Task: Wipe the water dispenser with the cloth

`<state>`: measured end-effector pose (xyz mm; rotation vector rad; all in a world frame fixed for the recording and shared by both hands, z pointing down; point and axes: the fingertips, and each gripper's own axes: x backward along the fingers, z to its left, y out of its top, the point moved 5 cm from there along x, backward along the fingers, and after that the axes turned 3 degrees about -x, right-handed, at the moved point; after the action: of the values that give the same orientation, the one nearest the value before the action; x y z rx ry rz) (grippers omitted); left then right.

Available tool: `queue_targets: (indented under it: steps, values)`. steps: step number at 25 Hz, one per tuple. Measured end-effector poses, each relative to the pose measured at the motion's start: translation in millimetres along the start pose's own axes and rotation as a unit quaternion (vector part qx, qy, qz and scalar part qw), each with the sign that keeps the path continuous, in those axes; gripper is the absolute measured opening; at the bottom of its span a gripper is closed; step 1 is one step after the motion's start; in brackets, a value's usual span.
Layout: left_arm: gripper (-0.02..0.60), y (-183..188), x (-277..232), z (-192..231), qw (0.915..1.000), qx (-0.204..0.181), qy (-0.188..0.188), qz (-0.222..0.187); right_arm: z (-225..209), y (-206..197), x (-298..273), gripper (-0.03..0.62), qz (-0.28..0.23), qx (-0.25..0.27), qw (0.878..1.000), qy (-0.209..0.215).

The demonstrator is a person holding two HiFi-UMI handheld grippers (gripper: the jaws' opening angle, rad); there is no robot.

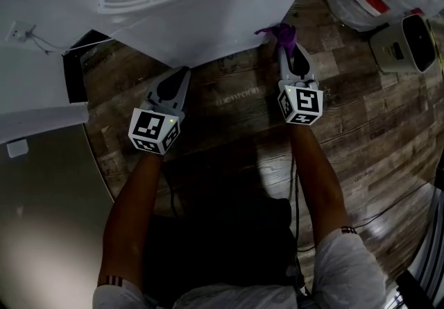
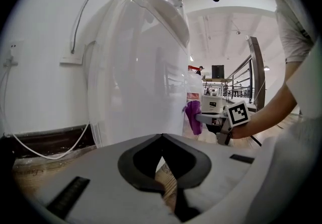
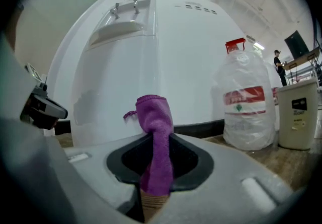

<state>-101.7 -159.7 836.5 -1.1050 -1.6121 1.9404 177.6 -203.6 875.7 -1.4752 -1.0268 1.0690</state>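
Right gripper view: wipe about to start.
Pinches cloth in right gripper, left gripper closed empty; calls for pressing it onto water dispenser.

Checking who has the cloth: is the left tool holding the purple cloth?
No, the left tool has its jaws together on nothing; the purple cloth is pinched in the right tool.

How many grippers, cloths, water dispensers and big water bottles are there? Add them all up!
Grippers: 2, the left gripper and the right gripper
Purple cloth: 1
Water dispenser: 1
Water bottle: 1
Total: 5
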Motion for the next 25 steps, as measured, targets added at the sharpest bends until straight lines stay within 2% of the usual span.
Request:
queue_targets:
  steps: [5, 12, 15, 19, 25]
  values:
    - [-0.002, 13.3, 1.4, 1.9, 0.9999, 0.007, 0.01, 0.0, 29.5, 26.2, 17.3, 0.091, -0.004, 0.027, 0.999, 0.045]
    - [-0.002, 74.9, 24.2, -8.7, 0.9999, 0.001, -0.002, -0.013, 67.5, 103.8, 35.6, 0.091, -0.014, 0.034, 0.996, 0.081]
    - [-0.002, 113.7, 43.0, -13.7, 0.9997, 0.009, 0.005, -0.023, 87.5, 151.1, 48.4, 0.091, -0.014, 0.029, 0.995, 0.093]
    - [-0.002, 183.7, 69.9, -26.4, 0.9982, 0.026, 0.008, -0.053, 115.8, 227.6, 67.5, 0.092, -0.022, 0.048, 0.99, 0.129]
    - [-0.002, 283.0, 109.5, -40.7, 0.9955, 0.031, 0.016, -0.087, 146.6, 336.1, 89.4, 0.092, -0.03, 0.045, 0.988, 0.147]
